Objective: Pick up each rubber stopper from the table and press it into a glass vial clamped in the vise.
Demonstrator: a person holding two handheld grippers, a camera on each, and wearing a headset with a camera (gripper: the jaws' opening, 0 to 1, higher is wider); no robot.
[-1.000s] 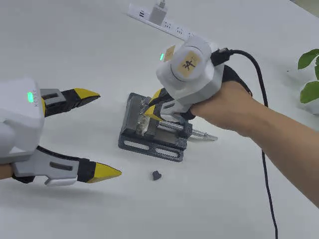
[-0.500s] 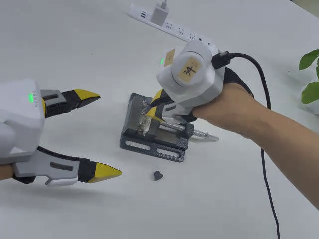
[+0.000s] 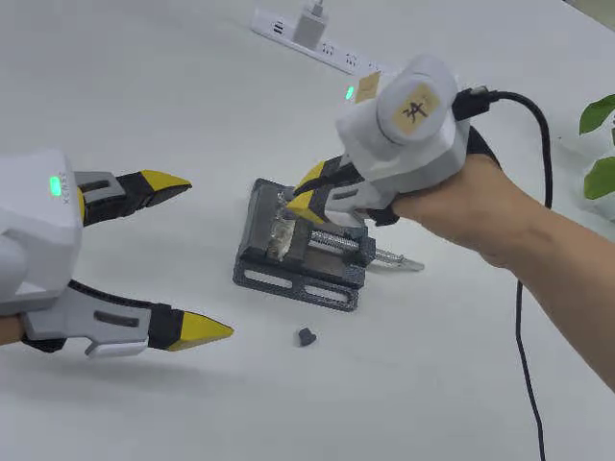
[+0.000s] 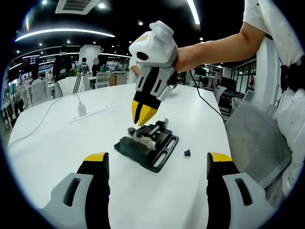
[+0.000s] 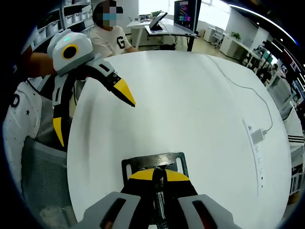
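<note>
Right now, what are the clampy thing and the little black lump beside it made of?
The vise looks like dark matte metal, with a shiny steel screw. The stopper looks like dull black rubber, but it's too small to be sure.

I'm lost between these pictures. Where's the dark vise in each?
Head view: vise centre, under the right tool.
Left gripper view: vise centre, below that tool.
Right gripper view: vise bottom centre, beyond the tips.
Shared landmark: power strip.

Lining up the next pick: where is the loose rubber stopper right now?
In the head view the rubber stopper lies alone on the table, just on the near side of the vise, right of the left gripper.
</note>
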